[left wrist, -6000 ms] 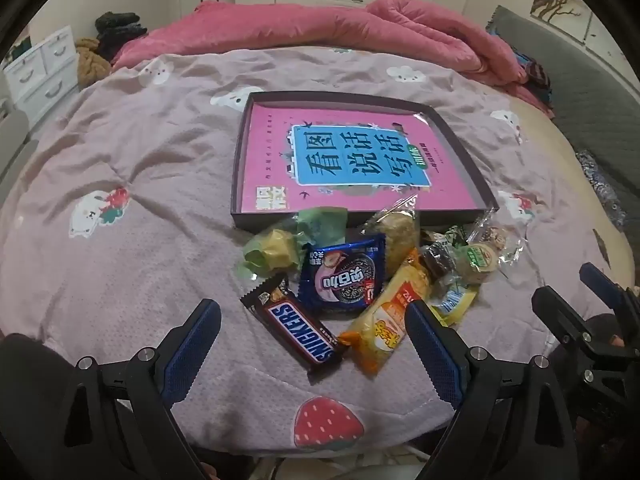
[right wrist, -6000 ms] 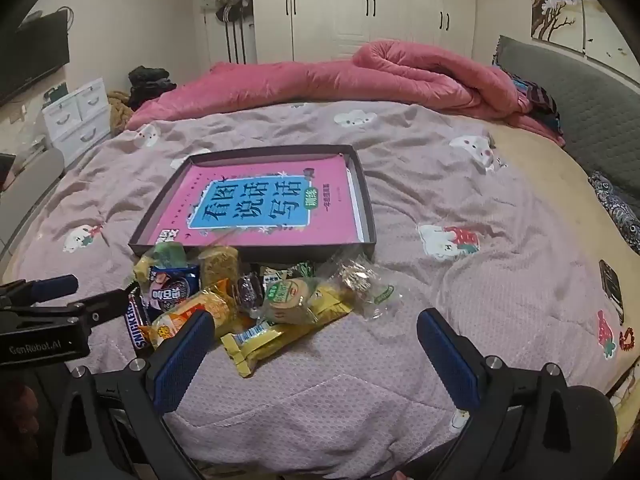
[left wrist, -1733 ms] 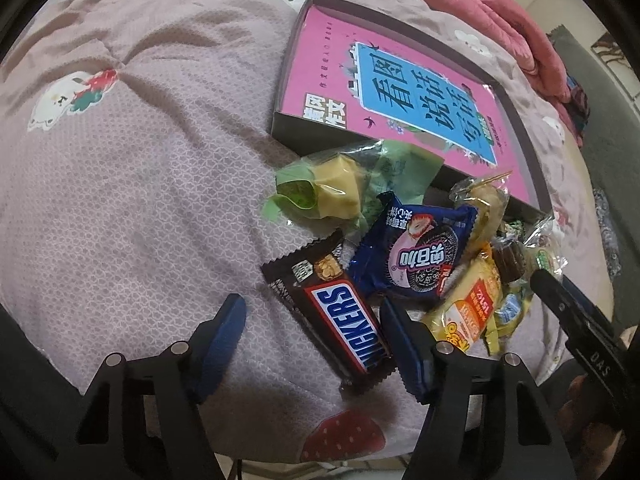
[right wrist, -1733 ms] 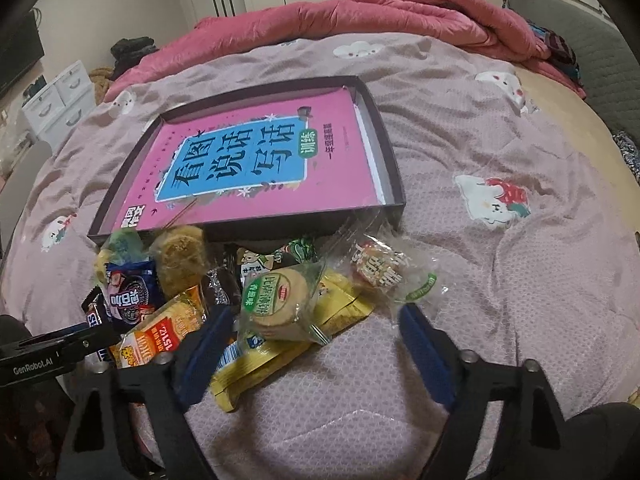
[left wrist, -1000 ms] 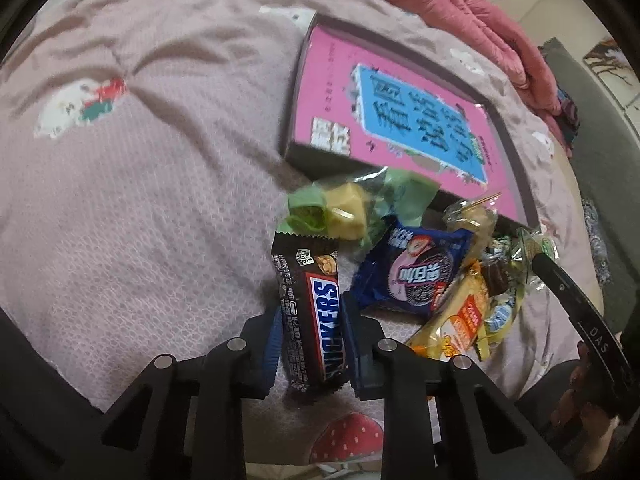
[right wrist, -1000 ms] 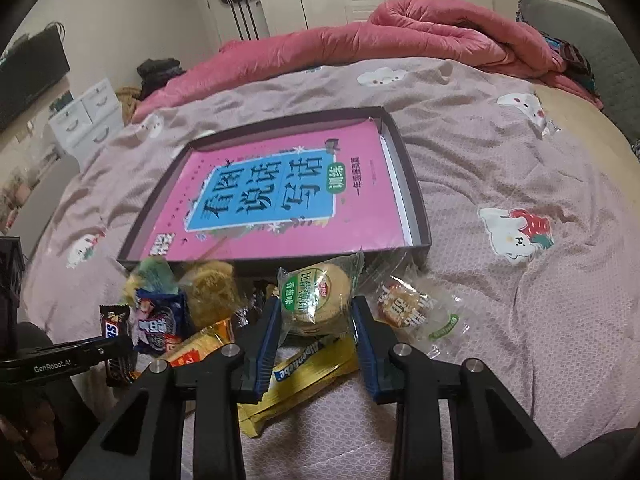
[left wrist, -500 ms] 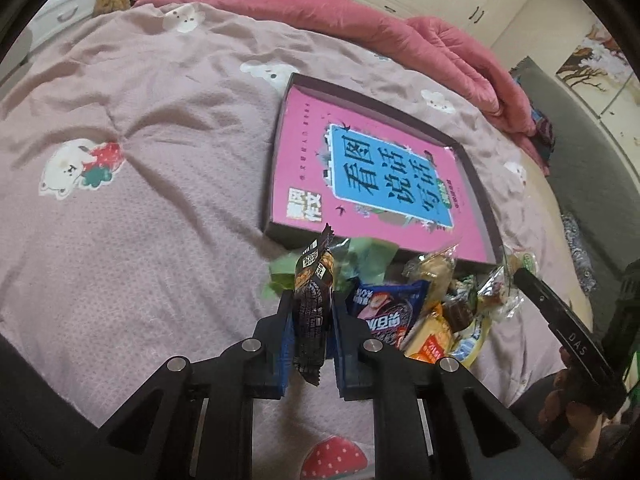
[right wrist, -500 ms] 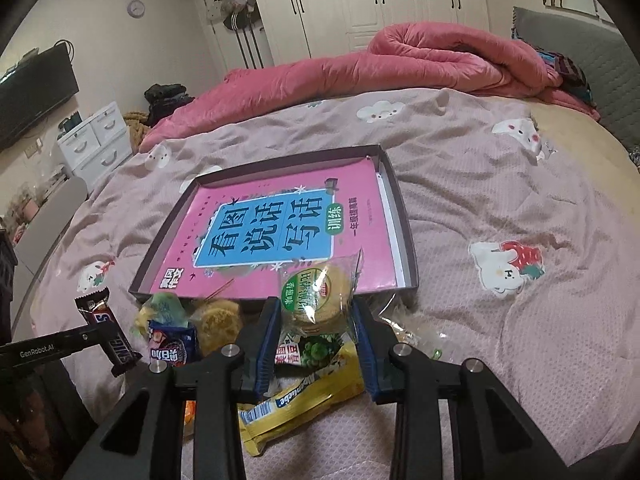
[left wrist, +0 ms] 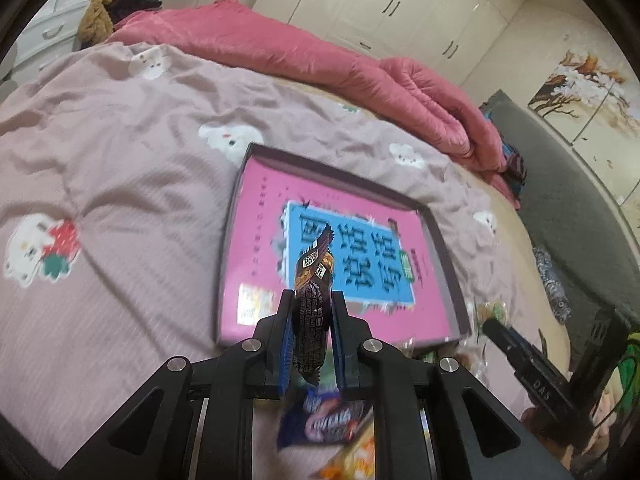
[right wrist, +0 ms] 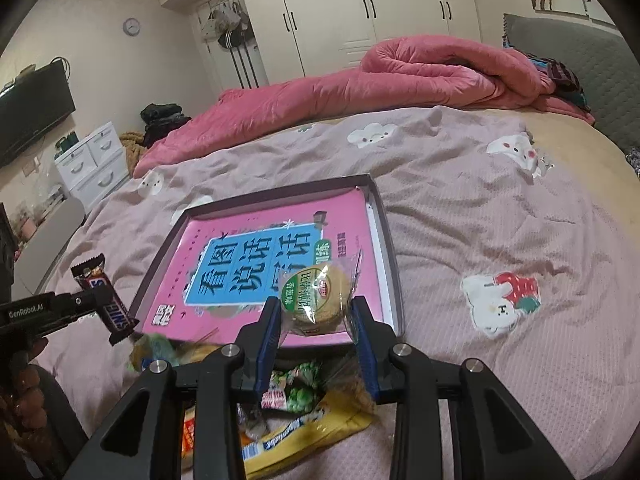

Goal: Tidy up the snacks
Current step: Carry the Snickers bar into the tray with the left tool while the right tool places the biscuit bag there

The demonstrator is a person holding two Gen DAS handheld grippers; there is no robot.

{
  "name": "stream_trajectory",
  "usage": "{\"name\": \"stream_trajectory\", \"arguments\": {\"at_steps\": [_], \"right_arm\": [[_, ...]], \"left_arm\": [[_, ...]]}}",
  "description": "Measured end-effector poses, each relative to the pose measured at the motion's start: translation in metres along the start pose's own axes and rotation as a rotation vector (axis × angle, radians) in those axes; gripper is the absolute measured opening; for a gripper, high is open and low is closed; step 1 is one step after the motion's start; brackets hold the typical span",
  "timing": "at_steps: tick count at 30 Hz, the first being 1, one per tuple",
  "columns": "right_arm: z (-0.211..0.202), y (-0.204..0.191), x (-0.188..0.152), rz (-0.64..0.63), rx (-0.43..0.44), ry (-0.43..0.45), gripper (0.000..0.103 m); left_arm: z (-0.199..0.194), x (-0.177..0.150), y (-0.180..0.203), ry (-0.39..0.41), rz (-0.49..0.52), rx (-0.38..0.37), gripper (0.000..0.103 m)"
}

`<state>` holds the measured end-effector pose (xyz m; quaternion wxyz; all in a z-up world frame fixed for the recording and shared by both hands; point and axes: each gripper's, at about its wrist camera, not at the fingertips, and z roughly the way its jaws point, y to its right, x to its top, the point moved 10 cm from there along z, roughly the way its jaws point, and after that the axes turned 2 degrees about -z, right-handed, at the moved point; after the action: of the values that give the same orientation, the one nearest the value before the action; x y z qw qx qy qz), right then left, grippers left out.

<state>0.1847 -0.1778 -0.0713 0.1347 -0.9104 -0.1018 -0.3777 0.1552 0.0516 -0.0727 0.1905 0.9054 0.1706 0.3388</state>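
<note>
snacks lifted over the bed, one in each gripper

bedding fills most of both views: a dusty-pink bedspread (right wrist: pixel 460 208) printed with white bunnies, clouds and strawberries, and beyond the jaws a rumpled pink quilt (right wrist: pixel 400 76) heaped along the far side. past that stand white wardrobe doors (right wrist: pixel 360 12), a round wall clock (right wrist: pixel 131 26), a dark tv (right wrist: pixel 28 112) on the wall and a small white drawer unit (right wrist: pixel 94 160). a grey padded headboard (left wrist: pixel 576 208) runs along the right edge of the left wrist view, under a painting of a tree (left wrist: pixel 580 88).

left gripper (left wrist: pixel 310 316) is clamped on a snickers bar (left wrist: pixel 312 304), the bar standing on edge between the blue pads with its crimped end poking out ahead of the tips. in the right wrist view its wrapper reads "snic" in part (right wrist: pixel 106 300), and the gripper body carries the word "genrobot.ai".

right gripper (right wrist: pixel 316 316) is closed on a round biscuit in a clear wrapper (right wrist: pixel 318 298) with a green label; the chinese print on it is too small to read.

ahead of both jaws lies a shallow dark tray (right wrist: pixel 390 264) holding a pink book (right wrist: pixel 256 256) whose blue panel bears large chinese characters.

below and behind the jaws, the other snacks sit in a loose pile on the bedspread, just beside the tray's near wall: a yellow pack (right wrist: pixel 304 436), a green-printed sweet wrapper (right wrist: pixel 298 394), and a blurred blue packet (left wrist: pixel 324 424).
</note>
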Motion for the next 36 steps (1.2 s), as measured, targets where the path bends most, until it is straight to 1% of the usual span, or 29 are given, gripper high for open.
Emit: {"name": "stream_trajectory", "arguments": {"at_steps": [5,8,17,22,25,36], "right_arm": [[0.015,-0.002,0.001,-0.010,0.020,-0.024,0.036],[0.025,-0.002,-0.002,-0.021,0.014,-0.043,0.036],[0.045,-0.006,-0.007,-0.042,0.030,-0.081,0.036],[0.056,-0.008,-0.017,-0.053,0.030,-0.129,0.036],[0.059,-0.007,-0.020,-0.055,0.022,-0.143,0.037],[0.061,-0.003,-0.024,-0.060,-0.007,-0.161,0.038]], "left_arm": [[0.024,0.006,0.003,-0.035,-0.019,-0.030,0.017],[0.038,0.007,0.002,-0.064,-0.041,-0.039,0.017],[0.061,0.004,-0.003,-0.104,-0.056,-0.036,0.017],[0.068,-0.001,-0.004,-0.124,-0.049,-0.027,0.017],[0.071,-0.003,-0.006,-0.131,-0.045,-0.019,0.017],[0.073,-0.004,-0.007,-0.141,-0.044,-0.010,0.018]]}}
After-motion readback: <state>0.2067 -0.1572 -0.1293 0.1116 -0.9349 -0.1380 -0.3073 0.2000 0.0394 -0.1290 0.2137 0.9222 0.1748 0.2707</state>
